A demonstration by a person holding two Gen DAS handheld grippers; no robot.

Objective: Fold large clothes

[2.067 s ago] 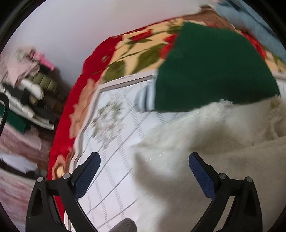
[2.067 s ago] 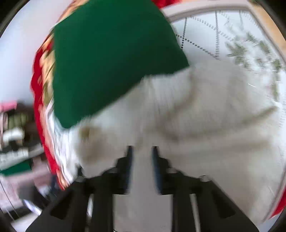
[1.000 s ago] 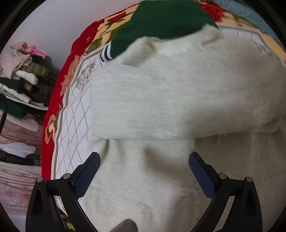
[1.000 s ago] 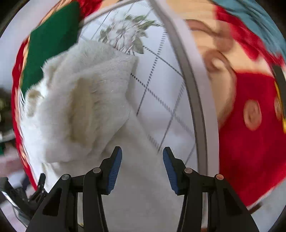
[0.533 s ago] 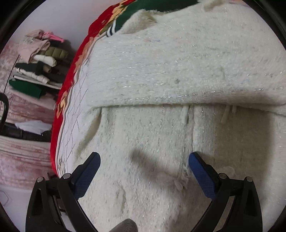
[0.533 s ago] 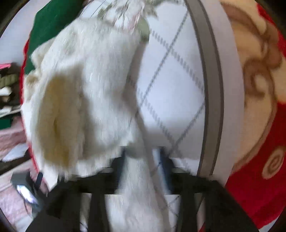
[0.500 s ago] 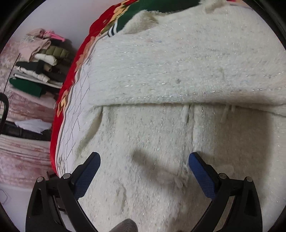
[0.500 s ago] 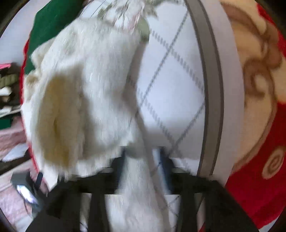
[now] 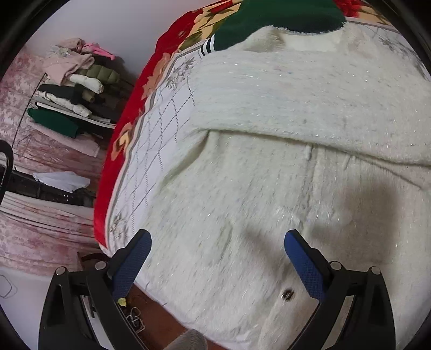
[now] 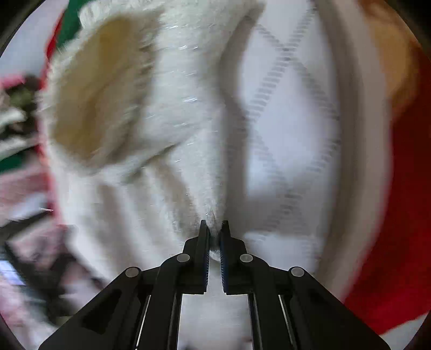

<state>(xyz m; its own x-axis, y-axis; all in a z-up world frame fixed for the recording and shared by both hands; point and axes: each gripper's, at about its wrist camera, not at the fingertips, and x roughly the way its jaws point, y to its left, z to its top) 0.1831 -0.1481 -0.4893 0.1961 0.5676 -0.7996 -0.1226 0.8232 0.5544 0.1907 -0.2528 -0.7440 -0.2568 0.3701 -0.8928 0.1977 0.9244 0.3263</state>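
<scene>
A fluffy white cardigan (image 9: 282, 167) lies spread on the bed, one part folded across its upper half. A small dark button (image 9: 287, 292) shows near its lower edge. My left gripper (image 9: 217, 247) is open and empty, hovering over the cardigan's lower part. In the right wrist view my right gripper (image 10: 214, 233) is shut on a pinched edge of the same white cardigan (image 10: 167, 113), whose beige lining (image 10: 91, 91) shows at the upper left.
The bed has a white quilted cover (image 9: 161, 126) with a red floral border (image 9: 129, 113). A folded green garment (image 9: 280, 21) lies at the bed's far end. A stack of folded clothes (image 9: 72, 88) stands left of the bed. The bed's near edge is below my left gripper.
My right gripper, open one second ago, has closed on the cardigan's edge. My left gripper has stayed open and drifted back slightly over the cardigan.
</scene>
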